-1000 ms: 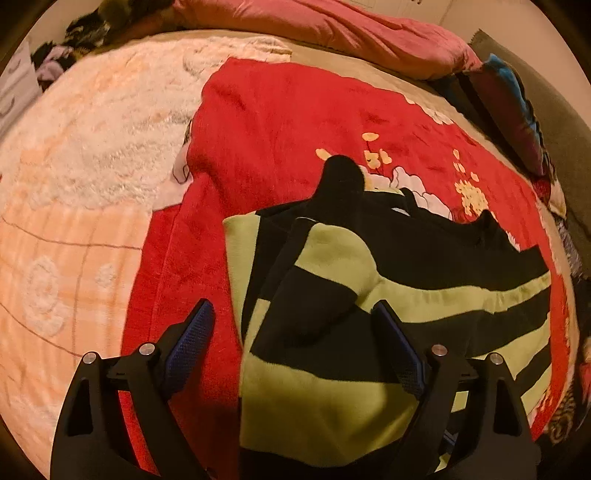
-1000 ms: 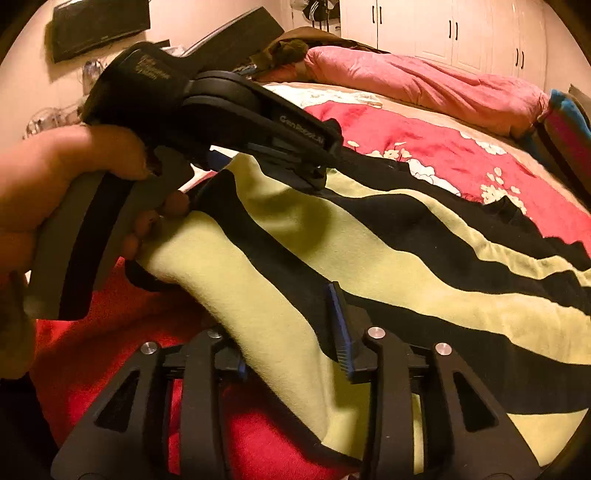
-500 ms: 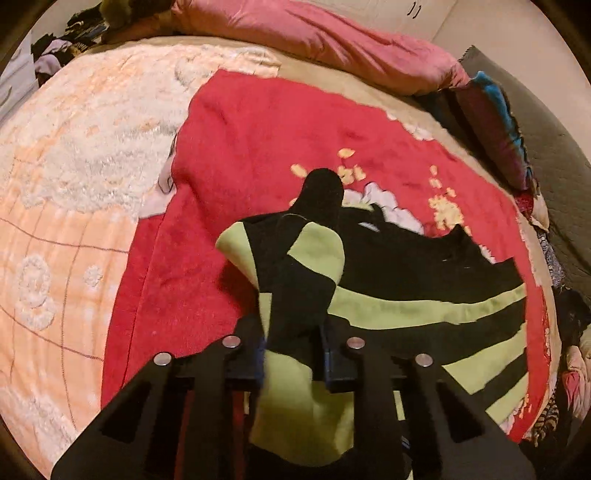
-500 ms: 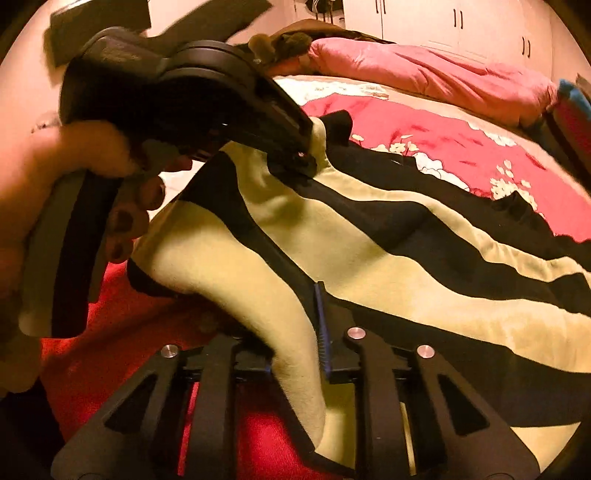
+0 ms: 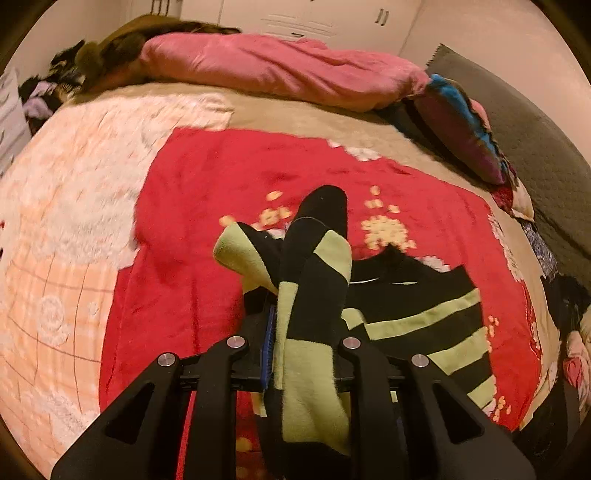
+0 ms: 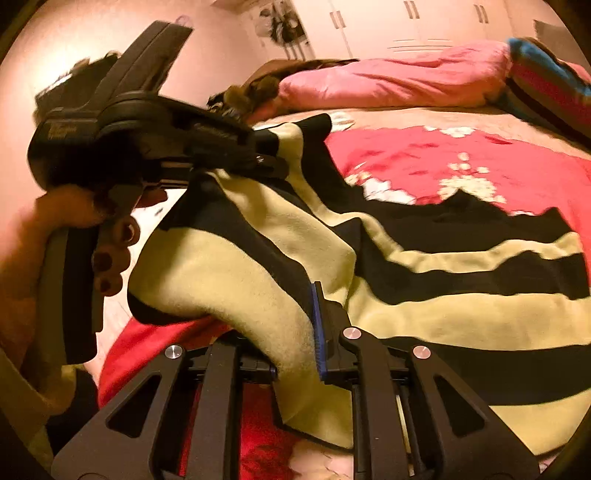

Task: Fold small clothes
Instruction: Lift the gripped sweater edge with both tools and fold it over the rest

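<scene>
Two black two-finger grippers, both pinching one black-and-lime striped fleece garment (image 5: 417,314) over a bed. Left gripper (image 5: 304,354) clamped on a bunched fold of that garment, fabric draped up over the jaws and out toward 12 o'clock in its own view, blue pad (image 5: 266,347) showing on the left finger; jaws just closed within the last second, cloth between them. Right gripper (image 6: 295,343) pressed together on the near edge of the same garment (image 6: 443,266), lime band squeezed against a blue pad (image 6: 317,328); jaws likewise just drawn in on the cloth. Seen from the right wrist, left gripper (image 6: 269,162) at 10 o'clock, held by a hand (image 6: 92,236) with dark-painted nails, its tip gripping a raised corner of the fabric. Rest of the garment lying spread toward 3 o'clock on a red blanket with pale floral print (image 5: 229,177). Beneath that, a peach-and-white fluffy bedspread (image 5: 66,221) at 9 o'clock. Pink rumpled duvet (image 5: 280,70) at 12 o'clock, along the far edge of the bed. White cupboard doors (image 6: 424,22) behind it.
</scene>
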`<state>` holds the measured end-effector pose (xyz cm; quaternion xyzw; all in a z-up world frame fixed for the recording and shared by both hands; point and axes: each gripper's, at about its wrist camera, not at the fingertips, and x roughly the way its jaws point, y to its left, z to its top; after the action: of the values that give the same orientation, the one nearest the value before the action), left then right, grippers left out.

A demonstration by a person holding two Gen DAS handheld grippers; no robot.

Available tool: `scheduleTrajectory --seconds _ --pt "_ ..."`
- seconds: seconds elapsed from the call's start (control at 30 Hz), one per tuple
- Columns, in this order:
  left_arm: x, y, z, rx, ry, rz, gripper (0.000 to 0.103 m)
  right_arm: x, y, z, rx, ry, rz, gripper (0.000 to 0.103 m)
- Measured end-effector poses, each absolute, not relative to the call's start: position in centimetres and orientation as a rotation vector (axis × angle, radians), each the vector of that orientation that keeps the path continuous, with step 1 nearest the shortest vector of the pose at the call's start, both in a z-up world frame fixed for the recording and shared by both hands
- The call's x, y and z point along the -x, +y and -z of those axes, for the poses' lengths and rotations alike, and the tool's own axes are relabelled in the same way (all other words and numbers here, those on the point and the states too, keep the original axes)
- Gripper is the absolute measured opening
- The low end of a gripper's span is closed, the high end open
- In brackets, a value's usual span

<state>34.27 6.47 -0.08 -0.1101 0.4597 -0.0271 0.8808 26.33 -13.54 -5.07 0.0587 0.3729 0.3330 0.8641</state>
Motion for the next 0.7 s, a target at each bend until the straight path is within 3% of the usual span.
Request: scheduleTrajectory --seconds 0.4,0.7 --pt "-34.6 -4.7 -2.3 0.124 0.929 0.159 0.017 -26.5 -23.4 5.1 -0.292 0.833 -0.570 0.008" --pt "-34.7 -8.2 -1.6 0.135 0.941 0.185 0.019 -26.4 -25.4 6.9 -0.370 0.900 -0.527 0.008"
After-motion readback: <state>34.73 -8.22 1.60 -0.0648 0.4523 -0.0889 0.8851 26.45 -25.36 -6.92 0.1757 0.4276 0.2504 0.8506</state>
